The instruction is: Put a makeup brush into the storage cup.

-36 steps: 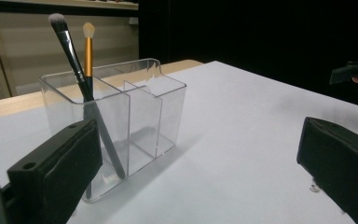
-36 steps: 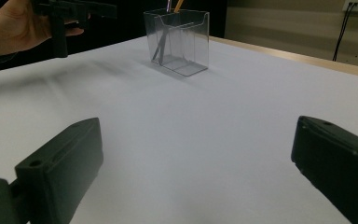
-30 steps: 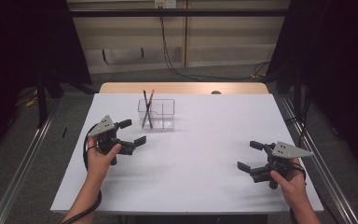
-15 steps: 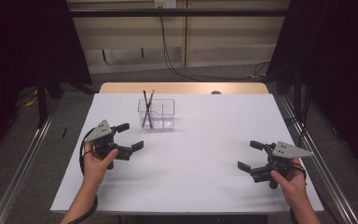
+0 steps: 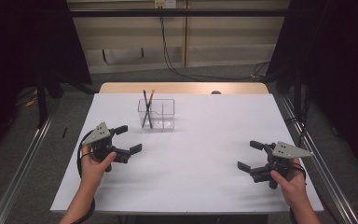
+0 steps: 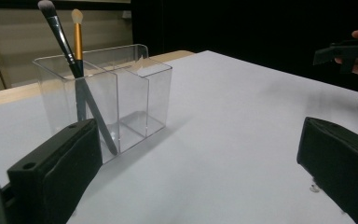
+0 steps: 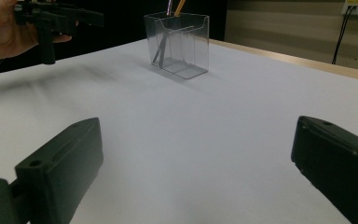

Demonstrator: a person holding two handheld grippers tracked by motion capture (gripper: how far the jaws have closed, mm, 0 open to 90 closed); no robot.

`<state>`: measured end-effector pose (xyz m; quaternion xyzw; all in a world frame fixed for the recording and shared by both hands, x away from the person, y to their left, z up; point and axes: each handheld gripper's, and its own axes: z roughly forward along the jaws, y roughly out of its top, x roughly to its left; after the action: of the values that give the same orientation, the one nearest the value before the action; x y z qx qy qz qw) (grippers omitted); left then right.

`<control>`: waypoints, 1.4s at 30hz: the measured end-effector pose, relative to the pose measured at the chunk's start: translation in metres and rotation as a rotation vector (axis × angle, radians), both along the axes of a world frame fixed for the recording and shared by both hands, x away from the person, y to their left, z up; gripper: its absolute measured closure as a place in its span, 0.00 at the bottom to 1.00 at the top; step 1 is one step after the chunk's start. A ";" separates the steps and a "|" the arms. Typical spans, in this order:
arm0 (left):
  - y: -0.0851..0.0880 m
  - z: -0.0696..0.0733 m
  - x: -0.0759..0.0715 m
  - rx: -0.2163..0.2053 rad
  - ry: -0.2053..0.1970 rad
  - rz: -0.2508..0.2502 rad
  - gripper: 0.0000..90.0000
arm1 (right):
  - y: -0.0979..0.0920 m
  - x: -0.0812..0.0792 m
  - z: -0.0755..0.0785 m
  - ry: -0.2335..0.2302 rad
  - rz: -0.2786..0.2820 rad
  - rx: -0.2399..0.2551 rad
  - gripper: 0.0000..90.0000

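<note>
We hold both claws released: left claw (image 5: 127,138) near the clear holder (image 5: 156,114) at the counter's (image 5: 205,186) far middle, two brushes (image 6: 70,51) inside. Risk: reaching in, we may tip the light holder.

The organizer (image 6: 121,100) is clear, glossy hard plastic, smooth, with bright glints along its edges. In it, one brush (image 6: 61,37) has a dark glossy handle and soft dark bristles; the other brush (image 6: 78,35) has a shiny gold metallic handle and a pale, fluffy tip. The bench (image 5: 200,154) wears a matt, smooth white sheet, with bare wood at its far edge. Each claw, left (image 5: 128,138) and right (image 5: 250,155), is matt black plastic under a dull grey plate.
</note>
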<state>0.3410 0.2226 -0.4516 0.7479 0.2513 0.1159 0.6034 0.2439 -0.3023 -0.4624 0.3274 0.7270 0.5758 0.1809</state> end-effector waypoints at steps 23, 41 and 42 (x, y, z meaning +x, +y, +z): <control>0.010 -0.002 -0.012 0.017 0.002 -0.005 0.00 | 0.000 -0.001 0.001 -0.010 0.001 -0.004 0.02; 0.022 -0.003 -0.019 0.017 0.003 0.006 0.00 | -0.002 -0.001 0.001 -0.016 -0.004 0.000 0.02; 0.023 -0.004 -0.019 0.012 0.002 0.007 0.00 | -0.001 -0.001 0.001 -0.017 -0.005 -0.001 0.02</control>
<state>0.3220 0.2453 -0.4555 0.7507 0.2537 0.1187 0.5983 0.2428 -0.3038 -0.4612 0.3241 0.7250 0.5777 0.1884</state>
